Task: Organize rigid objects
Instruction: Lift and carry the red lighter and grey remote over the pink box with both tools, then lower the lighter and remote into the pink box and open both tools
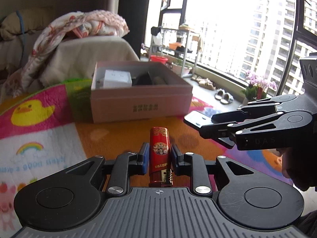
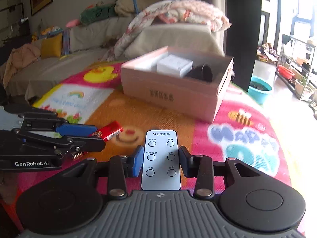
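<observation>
The left gripper (image 1: 158, 156) is clamped on a red lighter (image 1: 159, 150), its blue pads pressed against both long sides and the metal cap end tucked back toward the camera. The right gripper (image 2: 160, 159) grasps a flat white remote control (image 2: 160, 159), squeezed across its width with the buttons facing up. Both items look lifted clear of the colourful play mat (image 2: 247, 138) that covers the surface; there is no bench in sight, only this mat.

The open pink cardboard box (image 1: 141, 103) sits at twelve o'clock from the left gripper, and slightly toward one o'clock from the right one, well apart from both. Inside it lie a white carton (image 1: 117, 78) and a dark cylindrical object (image 2: 205, 72), so part of the sorting appears done already.

As a judgement, the task is midway: two items are stowed and two more are in hand but not yet over the box. What remains is to carry both forward, lower them past the rim and let go. No other loose item shows on the mat in either view.
</observation>
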Demonstrator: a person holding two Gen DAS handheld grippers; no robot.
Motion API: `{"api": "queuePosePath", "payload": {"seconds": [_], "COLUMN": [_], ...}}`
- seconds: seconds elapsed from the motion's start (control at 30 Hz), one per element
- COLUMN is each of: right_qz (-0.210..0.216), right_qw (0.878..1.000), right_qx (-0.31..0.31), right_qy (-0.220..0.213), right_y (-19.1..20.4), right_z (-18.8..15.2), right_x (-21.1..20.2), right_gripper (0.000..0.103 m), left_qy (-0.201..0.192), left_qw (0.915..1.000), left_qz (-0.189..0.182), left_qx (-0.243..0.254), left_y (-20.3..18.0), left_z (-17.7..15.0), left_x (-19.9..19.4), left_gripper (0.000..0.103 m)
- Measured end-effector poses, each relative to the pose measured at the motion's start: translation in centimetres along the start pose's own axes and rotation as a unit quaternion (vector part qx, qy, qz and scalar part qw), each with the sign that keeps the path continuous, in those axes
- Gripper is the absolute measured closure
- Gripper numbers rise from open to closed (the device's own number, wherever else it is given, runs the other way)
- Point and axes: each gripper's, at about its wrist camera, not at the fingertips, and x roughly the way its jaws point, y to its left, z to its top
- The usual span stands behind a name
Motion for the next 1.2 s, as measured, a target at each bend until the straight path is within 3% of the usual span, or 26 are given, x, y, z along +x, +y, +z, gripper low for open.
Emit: {"api": "queuePosePath", "payload": {"seconds": [0.2, 0.3, 0.37, 0.43, 0.53, 0.73, 0.83, 0.93, 1.1, 1.13, 1.17, 1.2], "right_qz": [-0.019, -0.041, -0.053, -0.05, -0.045, -0.103, -0.14, -0.122, -0.092, -0.09, -0.066, -0.038], "right_qw": [0.995, 0.991, 0.989, 0.988, 0.99, 0.991, 0.988, 0.989, 0.992, 0.992, 0.995, 0.997], "right_qx": [-0.001, -0.003, 0.013, 0.04, 0.07, 0.019, 0.01, 0.038, 0.031, 0.022, 0.011, 0.009], "right_qy": [-0.096, -0.13, -0.137, -0.141, -0.11, -0.082, -0.064, -0.068, -0.078, -0.083, -0.08, -0.068], "right_y": [-1.3, -1.9, -2.5, -3.5, -5.0, -4.7, -4.5, -4.7, -4.2, -3.8, -3.6, -3.3], "right_z": [6.0, 9.3, 11.4, 13.1, 14.3, 10.3, 8.0, 6.7, 7.1, 7.3, 7.6, 8.0], "right_x": [-2.3, -1.1, 0.4, 2.1, 4.8, 6.2, 6.8, 6.7, 6.5, 6.8, 7.4, 8.2], "right_gripper": [0.065, 0.065, 0.064, 0.064, 0.059, 0.059, 0.059, 0.061, 0.058, 0.063, 0.074, 0.079], "left_qy": [-0.113, -0.13, -0.12, -0.082, -0.074, -0.046, -0.02, 0.005, 0.004, 0.001, -0.003, -0.006], "left_qw": [0.9934, 0.9907, 0.9916, 0.9951, 0.9957, 0.9927, 0.9928, 0.9916, 0.9866, 0.9849, 0.9829, 0.981], "left_qz": [0.011, 0.008, -0.004, -0.006, 0.039, 0.105, 0.113, 0.125, 0.153, 0.16, 0.167, 0.173], "left_qx": [-0.014, -0.038, -0.047, -0.054, -0.041, -0.037, -0.033, -0.032, -0.056, -0.066, -0.078, -0.088], "left_y": [2.7, 4.3, 5.1, 6.0, 6.6, 8.5, 9.1, 9.6, 11.0, 11.3, 11.8, 12.1], "left_z": [7.7, 11.3, 13.0, 14.1, 13.8, 10.9, 9.4, 8.2, 7.4, 7.1, 6.8, 6.5], "left_x": [0.5, 3.2, 5.5, 8.2, 9.7, 9.2, 9.8, 10.6, 9.6, 9.2, 8.9, 8.6], "left_gripper": [0.076, 0.076, 0.076, 0.076, 0.076, 0.076, 0.076, 0.075, 0.046, 0.039, 0.034, 0.022]}}
